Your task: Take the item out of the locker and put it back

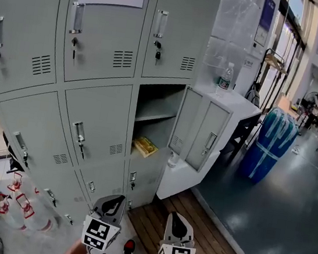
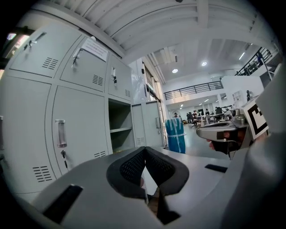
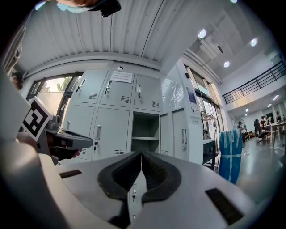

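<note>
A grey bank of lockers point(image 1: 94, 85) stands ahead, with one compartment point(image 1: 155, 120) in the middle row open and its door point(image 1: 198, 129) swung out to the right. A yellow packet point(image 1: 144, 146) lies on that compartment's floor, below a shelf. Both grippers hang low near the picture's bottom edge, well short of the lockers. My left gripper point(image 1: 114, 200) is shut with nothing in it, its pads meeting in the left gripper view point(image 2: 145, 150). My right gripper point(image 1: 175, 217) is shut and empty too point(image 3: 141, 154). The open compartment point(image 3: 145, 134) shows in the right gripper view, the packet hidden.
A water bottle point(image 1: 225, 77) stands on a white counter point(image 1: 241, 103) right of the open door. A blue wrapped bundle point(image 1: 269, 144) stands on the dark floor further right. Red-and-white clutter point(image 1: 16, 200) lies at the lower left. Wooden boards point(image 1: 212, 248) run underfoot.
</note>
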The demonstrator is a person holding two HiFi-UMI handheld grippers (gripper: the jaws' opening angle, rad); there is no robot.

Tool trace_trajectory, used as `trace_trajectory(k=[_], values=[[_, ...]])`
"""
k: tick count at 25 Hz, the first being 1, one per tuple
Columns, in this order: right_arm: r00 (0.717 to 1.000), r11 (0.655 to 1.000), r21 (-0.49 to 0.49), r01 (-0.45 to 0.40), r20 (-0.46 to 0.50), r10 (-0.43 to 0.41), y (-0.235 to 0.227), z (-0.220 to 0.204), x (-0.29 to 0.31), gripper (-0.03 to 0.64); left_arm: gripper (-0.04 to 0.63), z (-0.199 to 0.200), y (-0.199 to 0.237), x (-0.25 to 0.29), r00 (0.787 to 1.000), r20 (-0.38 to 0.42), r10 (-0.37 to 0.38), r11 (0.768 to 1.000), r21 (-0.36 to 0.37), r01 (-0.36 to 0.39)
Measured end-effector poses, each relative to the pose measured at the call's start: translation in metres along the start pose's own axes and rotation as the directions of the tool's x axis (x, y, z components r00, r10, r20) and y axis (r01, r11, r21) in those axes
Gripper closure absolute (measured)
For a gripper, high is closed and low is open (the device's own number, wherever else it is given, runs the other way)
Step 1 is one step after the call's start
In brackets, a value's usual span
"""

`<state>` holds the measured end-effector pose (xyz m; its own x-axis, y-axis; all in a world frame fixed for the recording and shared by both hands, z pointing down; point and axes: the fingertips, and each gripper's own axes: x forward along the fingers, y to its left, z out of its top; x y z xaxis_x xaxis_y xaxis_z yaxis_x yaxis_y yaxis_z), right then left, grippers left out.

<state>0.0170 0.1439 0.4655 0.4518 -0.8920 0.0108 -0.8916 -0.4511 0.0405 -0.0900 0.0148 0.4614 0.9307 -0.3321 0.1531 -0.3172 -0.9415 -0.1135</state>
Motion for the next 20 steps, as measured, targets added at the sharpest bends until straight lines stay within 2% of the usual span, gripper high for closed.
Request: trace_trajectory(k=[11,20], values=[[0.997,0.997,-0.015,-0.08,-0.011,0.08,-0.035,0.005,0.166,0.598,0.574,0.009,0.074,0.137,0.999,-0.033,0.043,0.999,-0.02,-0.043],[0.984,0.984,-0.036,-0.174,-0.045,0.173,-0.03,-0.012,0.258,0.597,0.574,-0.008,0.122,0.194,0.992,-0.084,0.096,0.994,-0.048,-0.1]])
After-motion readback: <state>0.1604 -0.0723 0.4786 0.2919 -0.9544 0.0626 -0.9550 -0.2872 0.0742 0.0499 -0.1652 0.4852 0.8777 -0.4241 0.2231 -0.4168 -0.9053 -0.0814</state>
